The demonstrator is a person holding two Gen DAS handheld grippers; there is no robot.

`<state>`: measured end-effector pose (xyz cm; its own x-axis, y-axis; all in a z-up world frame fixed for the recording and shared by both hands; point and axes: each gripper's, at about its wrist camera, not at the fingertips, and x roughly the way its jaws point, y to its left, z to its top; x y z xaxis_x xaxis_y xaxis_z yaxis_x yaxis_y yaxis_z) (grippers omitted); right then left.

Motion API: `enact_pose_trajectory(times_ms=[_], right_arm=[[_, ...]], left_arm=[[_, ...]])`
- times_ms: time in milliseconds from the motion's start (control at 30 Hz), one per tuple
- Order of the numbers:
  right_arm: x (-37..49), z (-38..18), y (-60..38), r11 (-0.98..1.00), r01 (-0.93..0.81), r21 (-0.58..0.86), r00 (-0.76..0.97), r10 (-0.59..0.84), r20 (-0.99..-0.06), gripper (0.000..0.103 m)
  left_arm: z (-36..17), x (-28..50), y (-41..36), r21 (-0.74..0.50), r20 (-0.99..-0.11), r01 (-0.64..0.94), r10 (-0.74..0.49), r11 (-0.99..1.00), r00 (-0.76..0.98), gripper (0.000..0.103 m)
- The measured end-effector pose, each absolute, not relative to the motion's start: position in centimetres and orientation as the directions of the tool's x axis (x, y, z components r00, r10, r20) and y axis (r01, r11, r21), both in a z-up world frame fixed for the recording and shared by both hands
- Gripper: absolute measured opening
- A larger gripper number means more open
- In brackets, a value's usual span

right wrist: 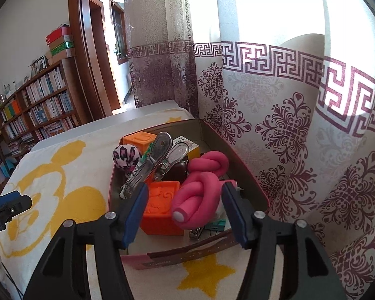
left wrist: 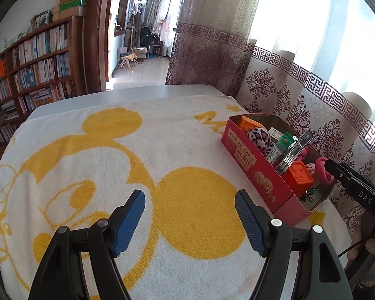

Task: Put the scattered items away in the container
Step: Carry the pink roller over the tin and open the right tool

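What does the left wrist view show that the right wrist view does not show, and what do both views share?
Only the left wrist view shows the red front wall of the tin with its printed label, and the wide bare stretch of the yellow-and-white towel under the open left hand-held gripper.

Only the right wrist view shows the knotted pink foam roller whole, and the nail clipper on the tin floor, between the fingers of the open right hand-held gripper.

Both show the leopard-print ball, the orange block and the metal clip.
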<state>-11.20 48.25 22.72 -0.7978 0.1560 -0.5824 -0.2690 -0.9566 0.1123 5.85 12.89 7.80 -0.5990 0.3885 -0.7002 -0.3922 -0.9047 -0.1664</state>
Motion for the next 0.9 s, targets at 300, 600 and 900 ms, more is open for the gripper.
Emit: enact_pose_trajectory(times_ms=[300, 600, 900], right_arm=[[-8.8, 22.5, 49.4, -0.946, -0.289, 0.146, -0.793, 0.151, -0.590, 0.083], [-6.7, 21.2, 49.8, -0.951, -0.303, 0.068, -0.725, 0.184, -0.664, 0.099], [-5.6, 21.9, 49.7, -0.960, -0.266, 0.091, -0.761, 0.151, -0.631, 0.103]], left_arm=[[8.5, 7.1, 16.6, -0.163, -0.704, -0.451, 0.424, -0.877, -0.570, 0.090], [9.7, 8.2, 20.9, -0.163, -0.683, -0.506, 0.467, -0.847, -0.561, 0.103], [12.2, 8.5, 23.7, -0.010, -0.641, -0.458, 0.357, -0.889, -0.679, 0.103]])
